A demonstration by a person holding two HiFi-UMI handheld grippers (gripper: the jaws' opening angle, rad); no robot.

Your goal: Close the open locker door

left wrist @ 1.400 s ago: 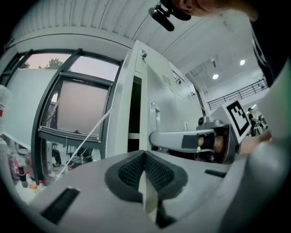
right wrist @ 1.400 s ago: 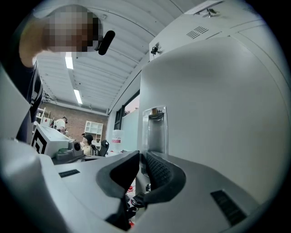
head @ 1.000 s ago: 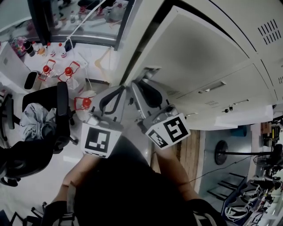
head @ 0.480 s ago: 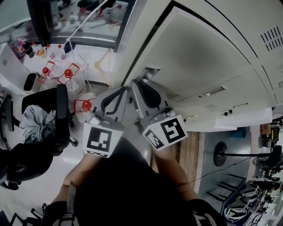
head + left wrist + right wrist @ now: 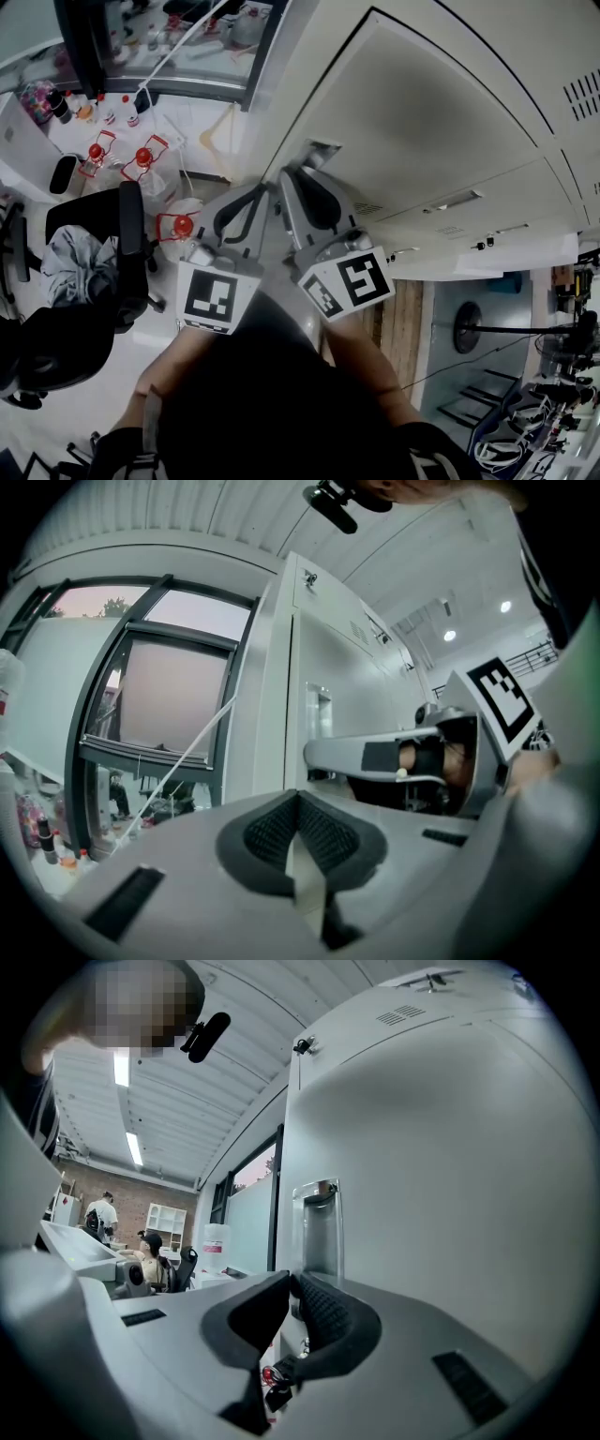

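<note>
The grey locker door (image 5: 422, 112) fills the upper right of the head view, with only a thin dark line left along its edges. Its metal latch plate (image 5: 317, 150) sticks out at the door's near edge. My right gripper (image 5: 286, 178) is shut with nothing between its pads, its tip just below that latch, beside the door face (image 5: 441, 1166). The latch recess (image 5: 319, 1227) stands right beyond the tip (image 5: 289, 1281). My left gripper (image 5: 267, 187) is shut and empty too, close to the right one's left. Its own tip (image 5: 298, 799) points past the door's edge (image 5: 281, 686).
Closed lockers with handles (image 5: 487, 216) run on below the door. To the left are a black office chair (image 5: 112, 244), red-capped bottles (image 5: 141, 155) on the floor and a dark-framed window (image 5: 187, 37). Seated people (image 5: 150, 1251) show far off.
The dark gap along the door's top and left edges has narrowed to a thin line: the door has swung towards the locker. Both grippers have hardly shifted.
</note>
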